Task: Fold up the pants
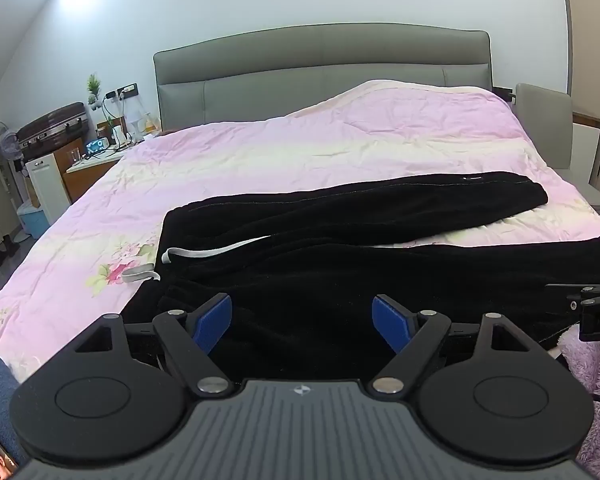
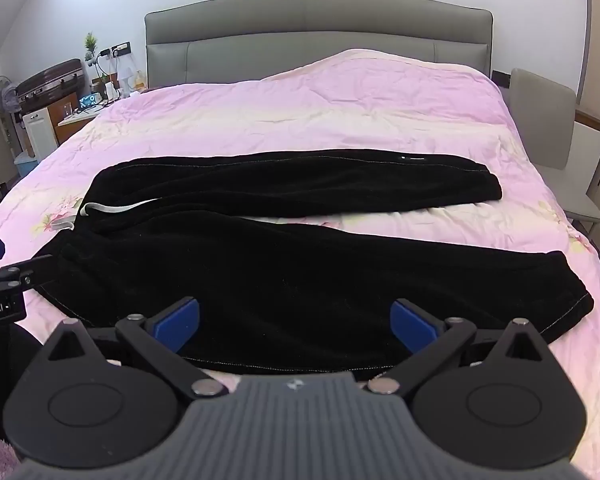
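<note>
Bright, even room light (glare upper left); strong fisheye bending at edges, dark corners.

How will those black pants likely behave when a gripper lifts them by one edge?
The black pants look like soft, plush fabric lying limp on the quilt, so they would probably droop and sag. The two legs lie apart, so each may swing separately.

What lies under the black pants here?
The black pants lie spread on a pink floral quilt, which shows all around them and in the gap between the two legs. Whatever sits directly beneath the fabric is covered. Both grippers are open.
</note>
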The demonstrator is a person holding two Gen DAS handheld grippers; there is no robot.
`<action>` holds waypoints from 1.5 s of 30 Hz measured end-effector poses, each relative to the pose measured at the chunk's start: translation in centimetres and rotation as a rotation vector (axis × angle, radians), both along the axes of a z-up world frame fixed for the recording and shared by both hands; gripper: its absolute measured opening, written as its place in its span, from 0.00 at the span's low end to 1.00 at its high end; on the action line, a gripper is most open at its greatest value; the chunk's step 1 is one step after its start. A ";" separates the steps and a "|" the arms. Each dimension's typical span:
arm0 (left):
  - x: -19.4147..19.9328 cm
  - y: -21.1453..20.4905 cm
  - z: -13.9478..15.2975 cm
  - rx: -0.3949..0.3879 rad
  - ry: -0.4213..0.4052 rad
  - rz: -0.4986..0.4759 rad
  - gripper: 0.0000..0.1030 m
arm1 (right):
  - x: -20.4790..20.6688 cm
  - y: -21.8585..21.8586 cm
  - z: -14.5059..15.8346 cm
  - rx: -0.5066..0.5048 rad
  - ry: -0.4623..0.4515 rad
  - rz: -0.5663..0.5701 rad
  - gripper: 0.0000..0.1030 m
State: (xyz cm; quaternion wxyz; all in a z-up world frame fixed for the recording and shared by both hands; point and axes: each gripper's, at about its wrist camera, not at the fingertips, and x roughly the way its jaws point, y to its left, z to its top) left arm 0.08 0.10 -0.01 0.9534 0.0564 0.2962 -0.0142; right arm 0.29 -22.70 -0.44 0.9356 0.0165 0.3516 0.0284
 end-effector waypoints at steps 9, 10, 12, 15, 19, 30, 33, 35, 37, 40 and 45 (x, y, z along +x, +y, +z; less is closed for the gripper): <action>-0.3 0.3 0.0 -0.001 -0.001 -0.010 0.91 | -0.4 0.0 0.0 -0.028 -0.003 -0.013 0.95; -0.3 0.4 0.1 0.000 -0.002 -0.011 0.91 | -0.5 0.0 -0.1 -0.029 -0.001 -0.015 0.95; -0.4 0.5 0.1 0.001 -0.003 -0.012 0.91 | -0.5 0.4 0.3 -0.031 0.007 -0.029 0.95; -0.1 0.1 0.1 -0.001 0.001 -0.007 0.91 | -0.5 0.4 0.2 -0.036 0.015 -0.036 0.95; 0.0 0.0 0.1 0.001 0.002 -0.007 0.91 | -0.3 0.0 -0.2 -0.034 0.031 -0.048 0.95; 0.3 0.0 0.0 0.002 0.002 -0.011 0.91 | -0.2 0.1 0.2 -0.048 0.040 -0.070 0.95; 0.3 0.0 0.0 0.001 0.003 -0.011 0.91 | -0.1 0.1 0.1 -0.046 0.043 -0.072 0.95; 0.3 0.0 0.0 0.002 0.003 -0.011 0.91 | -0.1 0.0 0.1 -0.043 0.046 -0.072 0.95; 0.4 -0.1 -0.1 0.003 0.004 -0.010 0.91 | 0.1 -0.1 0.1 -0.040 0.047 -0.072 0.95; 0.5 -0.1 -0.2 0.004 0.007 -0.009 0.91 | 0.1 -0.2 0.1 -0.037 0.046 -0.071 0.95; 0.5 -0.2 -0.3 0.008 0.007 -0.013 0.91 | 0.1 -0.3 0.0 -0.035 0.053 -0.068 0.95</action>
